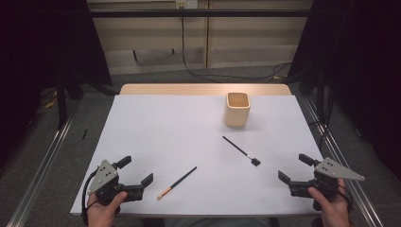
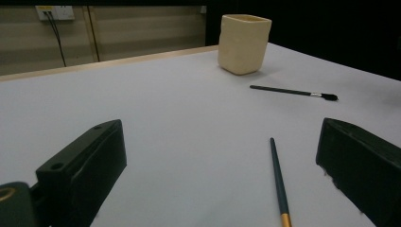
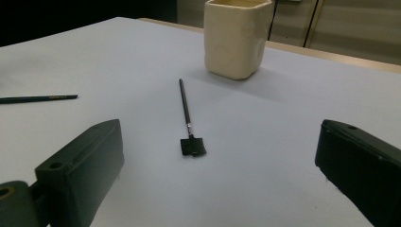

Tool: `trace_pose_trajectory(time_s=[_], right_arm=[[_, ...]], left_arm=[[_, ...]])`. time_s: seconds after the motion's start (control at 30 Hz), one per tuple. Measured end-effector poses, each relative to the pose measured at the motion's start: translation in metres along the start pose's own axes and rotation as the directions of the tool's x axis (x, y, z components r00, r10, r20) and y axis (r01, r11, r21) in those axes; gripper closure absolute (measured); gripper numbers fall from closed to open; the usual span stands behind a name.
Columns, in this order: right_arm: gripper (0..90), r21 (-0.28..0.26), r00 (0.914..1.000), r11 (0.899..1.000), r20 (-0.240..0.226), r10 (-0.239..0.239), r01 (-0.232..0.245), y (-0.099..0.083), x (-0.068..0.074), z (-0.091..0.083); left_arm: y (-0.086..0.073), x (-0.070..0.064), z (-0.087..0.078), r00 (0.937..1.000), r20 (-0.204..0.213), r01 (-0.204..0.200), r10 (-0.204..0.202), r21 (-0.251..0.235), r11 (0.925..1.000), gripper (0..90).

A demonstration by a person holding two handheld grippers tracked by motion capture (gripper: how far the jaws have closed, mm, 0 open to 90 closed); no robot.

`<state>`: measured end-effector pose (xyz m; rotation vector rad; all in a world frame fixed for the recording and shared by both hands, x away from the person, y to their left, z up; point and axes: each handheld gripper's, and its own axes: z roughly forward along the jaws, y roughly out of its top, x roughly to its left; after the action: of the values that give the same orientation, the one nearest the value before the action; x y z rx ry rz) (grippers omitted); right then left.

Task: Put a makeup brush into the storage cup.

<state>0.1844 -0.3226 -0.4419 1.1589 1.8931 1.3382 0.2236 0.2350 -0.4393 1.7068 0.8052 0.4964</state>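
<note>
A cream square cup (image 1: 236, 109) stands upright at the back right of the white table (image 1: 161, 123). In front of it lies a black flat-headed brush (image 1: 241, 150). A dark thin brush with an orange end (image 1: 177, 182) lies near the front, just right of my left gripper (image 1: 137, 171), which is open and empty. My right gripper (image 1: 294, 167) is open at the front right with nothing in it. In the left gripper view the thin brush (image 2: 279, 179) lies between the jaws, toward the right one. The flat brush (image 3: 187, 113) lies ahead of the right gripper's jaws, with the cup (image 3: 236, 38) behind.
A tan wooden strip (image 1: 203, 89) edges the table's far side. Metal rails (image 1: 42, 161) run along the floor on both sides. Cables (image 1: 208, 73) trail across the floor behind the table, and dark curtains hang at left and right.
</note>
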Motion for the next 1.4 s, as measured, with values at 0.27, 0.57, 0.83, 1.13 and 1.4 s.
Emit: trace_pose_trajectory(time_s=[0.27,0.57,0.83,1.13,1.4], right_arm=[[0.9,0.011,1.0,1.0,0.002,0.009,-0.009,0.0,-0.001,0.002],[0.6,-0.009,0.9999,1.0,0.011,0.01,-0.01,0.001,0.0,-0.001],[0.7,-0.032,0.9997,0.999,-0.02,0.01,-0.01,0.003,0.004,-0.001],[0.4,-0.041,0.9991,0.999,-0.028,0.031,-0.032,0.002,0.003,-0.001],[0.4,-0.046,0.998,0.998,-0.048,0.041,-0.043,0.002,0.005,-0.001]], left_arm=[[0.0,-0.001,0.0,1.0,0.0,-0.007,0.007,-0.002,1.0,2.5],[0.003,-0.006,-0.003,0.9999,0.004,-0.016,0.016,-0.026,0.9996,2.2],[0.014,-0.013,0.003,0.999,0.037,-0.024,0.025,-0.031,0.9992,3.0],[0.03,-0.017,0.026,0.9954,0.081,-0.05,0.05,-0.005,0.9987,3.0],[0.044,-0.019,0.037,0.9925,0.096,-0.073,0.075,-0.032,0.9968,2.7]])
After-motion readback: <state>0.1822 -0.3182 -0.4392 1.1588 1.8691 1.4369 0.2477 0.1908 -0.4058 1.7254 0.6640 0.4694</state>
